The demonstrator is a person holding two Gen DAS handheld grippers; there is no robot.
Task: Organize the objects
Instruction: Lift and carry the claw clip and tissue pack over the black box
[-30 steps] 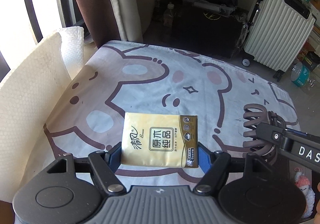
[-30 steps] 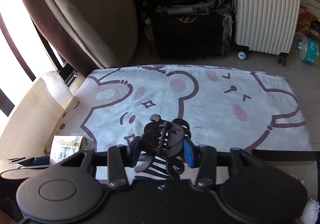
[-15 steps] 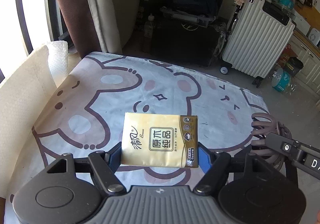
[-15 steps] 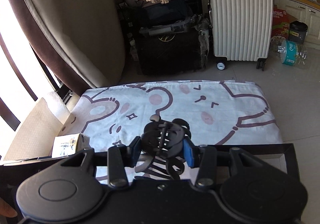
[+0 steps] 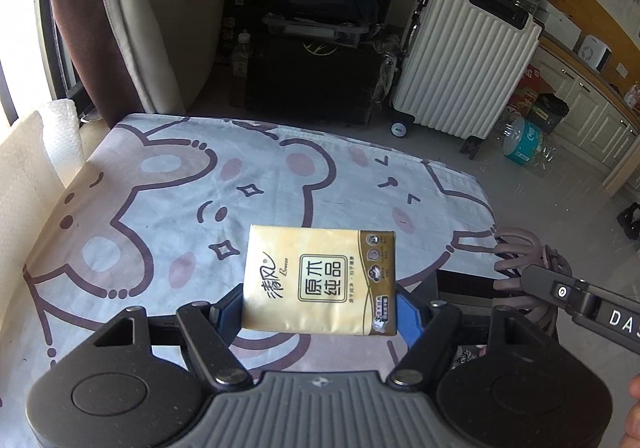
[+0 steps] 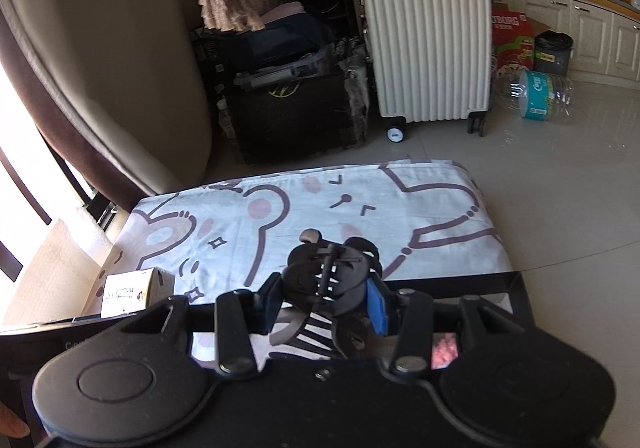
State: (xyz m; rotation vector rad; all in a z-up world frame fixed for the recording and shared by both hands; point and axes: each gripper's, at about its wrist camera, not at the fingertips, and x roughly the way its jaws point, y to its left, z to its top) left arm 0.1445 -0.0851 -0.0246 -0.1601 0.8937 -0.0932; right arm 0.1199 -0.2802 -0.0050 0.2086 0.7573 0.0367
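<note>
My left gripper (image 5: 320,304) is shut on a yellow pack of tissues (image 5: 320,280), held flat above the bear-print cloth (image 5: 160,208). In the right wrist view my right gripper (image 6: 326,302) is shut on a dark hair claw clip (image 6: 328,276), also held above the cloth (image 6: 420,208). The claw clip (image 5: 520,260) and the right gripper's finger show at the right edge of the left wrist view. The tissue pack (image 6: 128,292) shows end-on at the lower left of the right wrist view.
A white ribbed suitcase (image 5: 464,60) and a black box (image 5: 308,80) with clutter on top stand on the floor beyond the cloth. A curtain (image 6: 80,68) hangs at the left. White foam wrap (image 5: 28,160) lies by the cloth's left edge. Water bottles (image 6: 540,92) lie on the tiled floor.
Both grippers have drawn back and risen from the cloth with their objects still held. The cloth looks smaller and farther, and more of the room beyond it has come into view.
</note>
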